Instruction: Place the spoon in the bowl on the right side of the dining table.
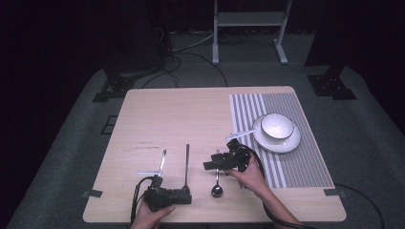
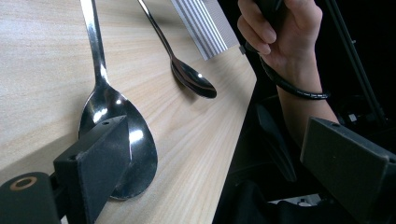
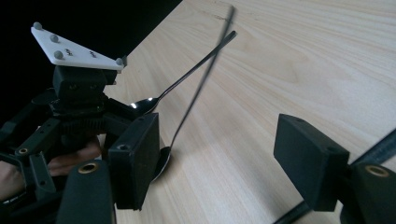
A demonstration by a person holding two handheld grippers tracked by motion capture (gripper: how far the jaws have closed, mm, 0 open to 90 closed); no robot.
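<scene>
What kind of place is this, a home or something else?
Probably a lab or recording studio, not a home: dark curtains around, cables on the grey carpet, and a lone wooden table laid with a striped placemat.

A light wooden desk (image 1: 167, 114) stands on grey carpet (image 1: 62, 157) in a dim room, lit from above while the far corners fall into darkness. Beyond the desk's far edge, a white metal frame (image 1: 248, 21) rests on the floor, with dark cables (image 1: 191, 59) trailing across the carpet to its left. Black stand bases (image 1: 112, 88) sit at the far left and far right (image 1: 332, 86) of the desk.
</scene>
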